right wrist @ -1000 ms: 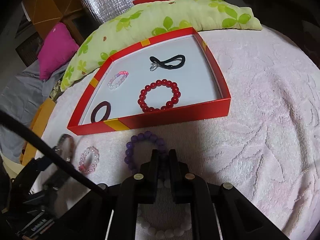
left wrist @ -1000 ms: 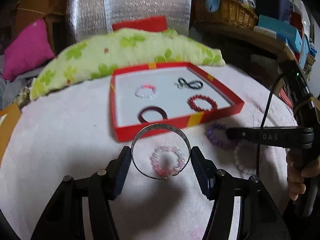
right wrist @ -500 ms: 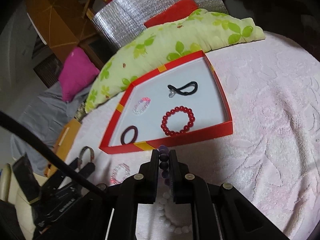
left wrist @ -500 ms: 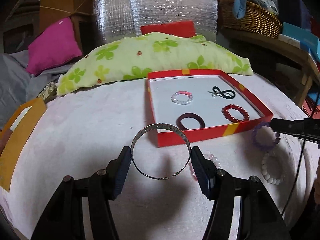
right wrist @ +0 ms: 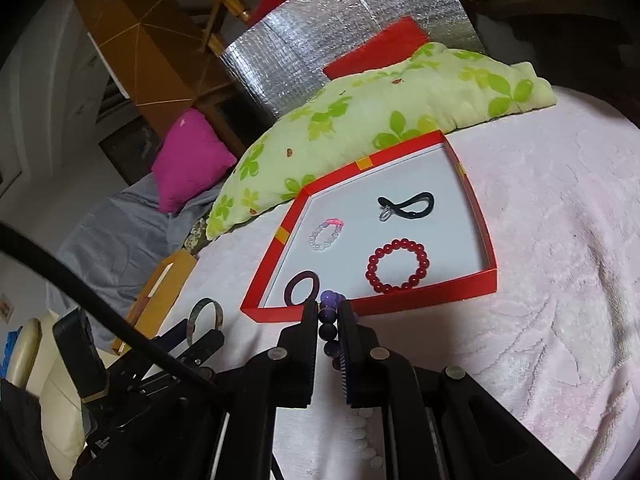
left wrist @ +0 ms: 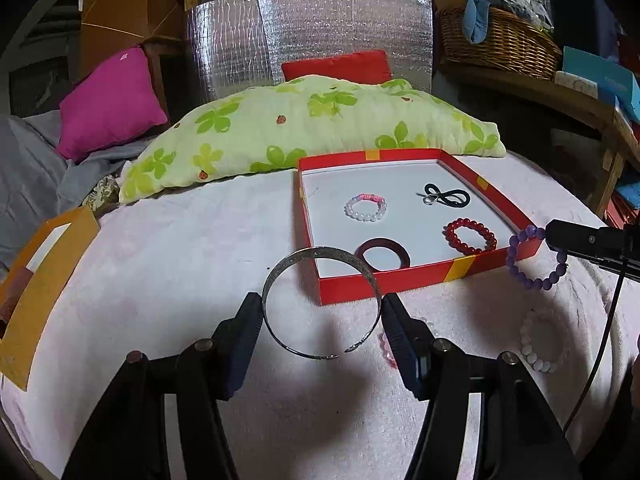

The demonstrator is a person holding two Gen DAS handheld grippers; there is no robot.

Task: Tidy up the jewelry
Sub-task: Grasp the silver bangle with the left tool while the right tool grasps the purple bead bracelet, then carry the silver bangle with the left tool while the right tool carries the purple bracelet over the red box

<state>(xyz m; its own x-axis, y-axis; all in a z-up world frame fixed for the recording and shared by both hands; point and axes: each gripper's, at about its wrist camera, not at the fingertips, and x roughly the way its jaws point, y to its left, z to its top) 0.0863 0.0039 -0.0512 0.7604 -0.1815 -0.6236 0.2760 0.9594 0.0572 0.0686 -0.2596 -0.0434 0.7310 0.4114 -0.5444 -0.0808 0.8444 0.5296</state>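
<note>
We take the red tray (left wrist: pixel 420 278) as landmark. Our left gripper (left wrist: pixel 322 318) is clamped across a silver open cuff bangle (left wrist: pixel 320 258), pads pressing its two sides. The cuff is off the pink towel (left wrist: pixel 160 264), just in front of the tray's near left corner, gap end facing us.

Our right gripper (right wrist: pixel 329 312) is pinched nearly shut on a purple bead bracelet (right wrist: pixel 328 314). In the left wrist view that bracelet (left wrist: pixel 534 260) hangs from the fingertips (left wrist: pixel 560 236) at the tray's near right corner, clear of the towel.

Inside the tray:
- pink-and-clear bead bracelet (left wrist: pixel 365 208), back left
- black cord loop (left wrist: pixel 446 196) with a small clear piece, back right
- dark maroon bangle (left wrist: pixel 383 254), near left
- red bead bracelet (left wrist: pixel 470 236), near right

Outside, on the towel in front of the tray:
- white bead bracelet (left wrist: pixel 542 340), off the near right corner
- pink bead bracelet (left wrist: pixel 386 344), mostly hidden behind our left gripper's right finger

A green leaf-print pillow (left wrist: pixel 312 128) lies behind the tray.
</note>
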